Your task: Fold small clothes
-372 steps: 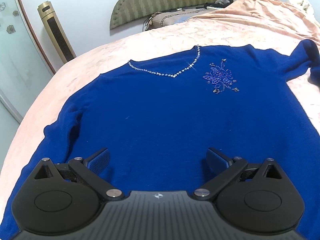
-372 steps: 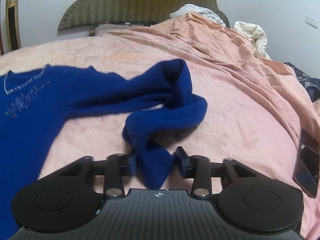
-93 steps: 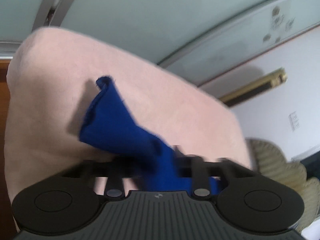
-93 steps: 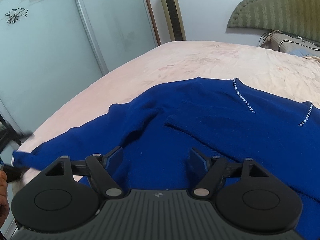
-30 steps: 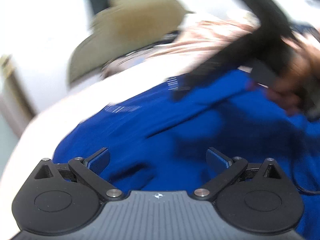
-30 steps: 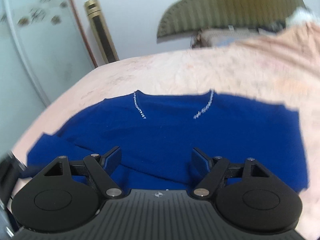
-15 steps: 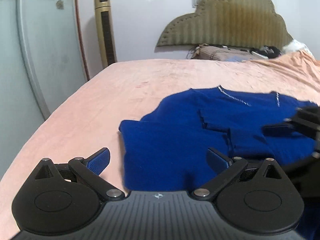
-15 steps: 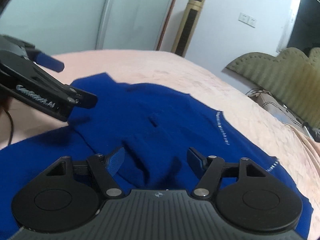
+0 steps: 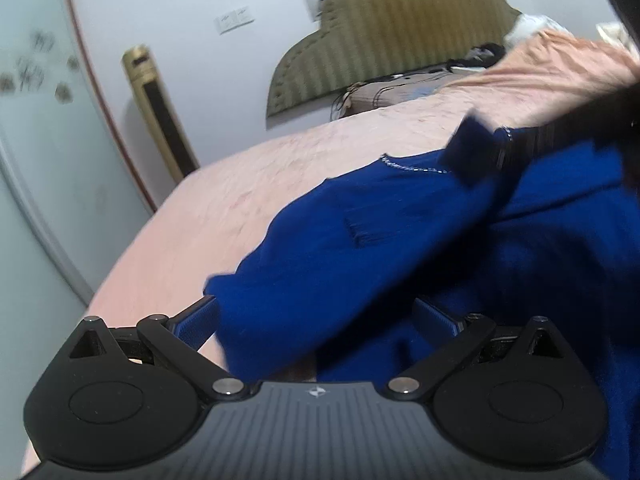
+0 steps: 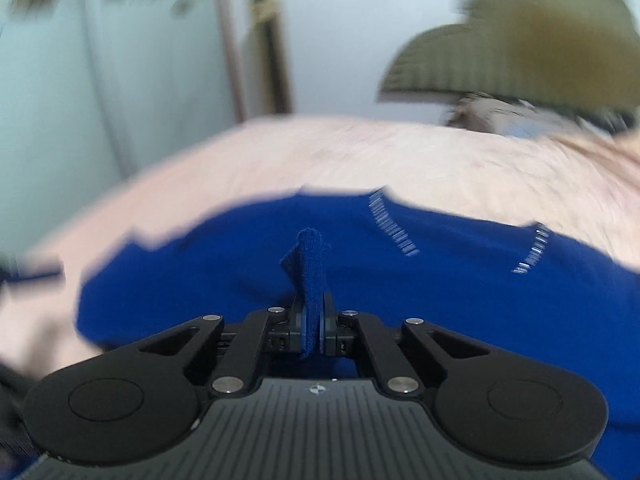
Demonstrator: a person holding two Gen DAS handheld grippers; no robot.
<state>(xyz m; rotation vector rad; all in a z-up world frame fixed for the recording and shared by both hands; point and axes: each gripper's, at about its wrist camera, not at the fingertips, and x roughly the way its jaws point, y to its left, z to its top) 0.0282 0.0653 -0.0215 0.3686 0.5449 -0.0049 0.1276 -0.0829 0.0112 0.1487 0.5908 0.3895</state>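
Right gripper (image 10: 313, 326) | clamped on blue sweater (image 10: 440, 300) fold | bed (image 10: 280, 152)

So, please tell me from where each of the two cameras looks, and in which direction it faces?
Left wrist: sits on the left gripper, whose jaws stand open, facing over the blue sweater on the bed toward the headboard; the right gripper shows at the right.
Right wrist: sits on the right gripper, just closed on a pinch of sweater, blurred, facing the headboard.
Both share sweater, bed, headboard and the gold tower.
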